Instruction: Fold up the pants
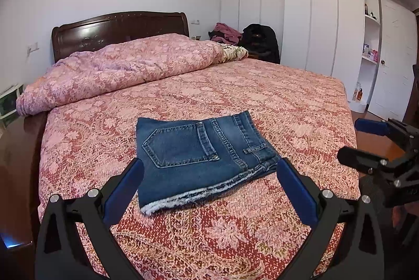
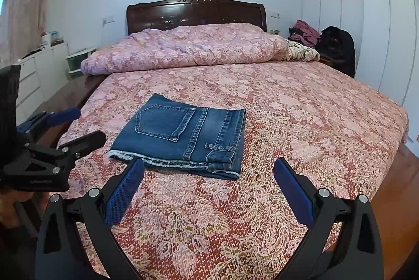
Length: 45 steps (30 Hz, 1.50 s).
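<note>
- The denim shorts [image 1: 201,154] lie folded into a compact rectangle on the bedspread [image 1: 275,101], near the foot edge of the bed and nearer its left side than its right.
- On top show a back pocket [image 1: 180,145] with a rivet at its corner, and a belt loop [image 1: 258,149] by the waistband.
- The frayed white hem [image 2: 167,162] runs along the side of the shorts that faces the foot edge.
- The left gripper [image 1: 209,170] hangs above the foot end of the bed with its blue-padded fingers [image 1: 125,190] spread wide and nothing between them; the shorts lie just beyond the fingertips, apart from them.
- The right gripper [image 2: 208,168] is likewise spread wide and empty, over bare bedspread just short of the shorts.
- From the left wrist view the right gripper shows at the right side of the bed's foot end; from the right wrist view the left gripper [image 2: 76,125] shows past the bed's left edge, its fingers apart.
- A rolled pink quilt [image 1: 117,70] lies across the head end of the bed, against the dark wooden headboard [image 1: 117,28].
- Beyond the bed's far right corner sits a pile of clothes [image 1: 226,33] beside a black bag [image 1: 262,44], in front of white wardrobe doors [image 1: 314,17].
</note>
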Available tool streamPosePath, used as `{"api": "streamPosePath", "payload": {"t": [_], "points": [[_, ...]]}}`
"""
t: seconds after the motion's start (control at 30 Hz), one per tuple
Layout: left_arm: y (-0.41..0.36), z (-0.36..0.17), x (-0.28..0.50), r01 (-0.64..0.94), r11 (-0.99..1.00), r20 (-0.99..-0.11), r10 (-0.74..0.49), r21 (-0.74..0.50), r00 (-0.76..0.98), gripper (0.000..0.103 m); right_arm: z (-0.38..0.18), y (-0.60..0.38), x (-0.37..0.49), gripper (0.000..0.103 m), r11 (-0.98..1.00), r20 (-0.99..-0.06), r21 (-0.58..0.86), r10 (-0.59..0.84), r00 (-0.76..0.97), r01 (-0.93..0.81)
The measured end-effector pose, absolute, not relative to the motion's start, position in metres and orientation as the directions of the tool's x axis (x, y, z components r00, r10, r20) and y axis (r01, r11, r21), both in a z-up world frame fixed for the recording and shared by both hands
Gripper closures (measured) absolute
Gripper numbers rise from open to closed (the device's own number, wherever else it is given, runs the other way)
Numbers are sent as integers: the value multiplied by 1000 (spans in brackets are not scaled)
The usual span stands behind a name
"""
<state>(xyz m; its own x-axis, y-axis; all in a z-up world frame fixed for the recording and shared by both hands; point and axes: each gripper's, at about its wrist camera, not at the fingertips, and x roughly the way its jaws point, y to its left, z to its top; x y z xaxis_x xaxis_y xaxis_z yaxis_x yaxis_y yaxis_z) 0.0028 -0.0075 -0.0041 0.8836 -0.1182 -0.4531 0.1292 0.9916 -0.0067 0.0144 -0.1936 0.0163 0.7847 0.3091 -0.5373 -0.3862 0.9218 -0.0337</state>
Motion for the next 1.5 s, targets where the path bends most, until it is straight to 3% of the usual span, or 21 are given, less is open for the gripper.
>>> {"api": "streamPosePath", "payload": {"t": [1.17, 1.5], "points": [[-5, -3, -1, 151, 988, -456, -145, -22, 878, 2, 11, -198, 22, 5, 925, -563, 5, 317, 763, -380], [-13, -3, -1, 235, 970, -478, -236, -64, 846, 2, 9, -197, 23, 5, 925, -569, -2, 311, 761, -380]]}}
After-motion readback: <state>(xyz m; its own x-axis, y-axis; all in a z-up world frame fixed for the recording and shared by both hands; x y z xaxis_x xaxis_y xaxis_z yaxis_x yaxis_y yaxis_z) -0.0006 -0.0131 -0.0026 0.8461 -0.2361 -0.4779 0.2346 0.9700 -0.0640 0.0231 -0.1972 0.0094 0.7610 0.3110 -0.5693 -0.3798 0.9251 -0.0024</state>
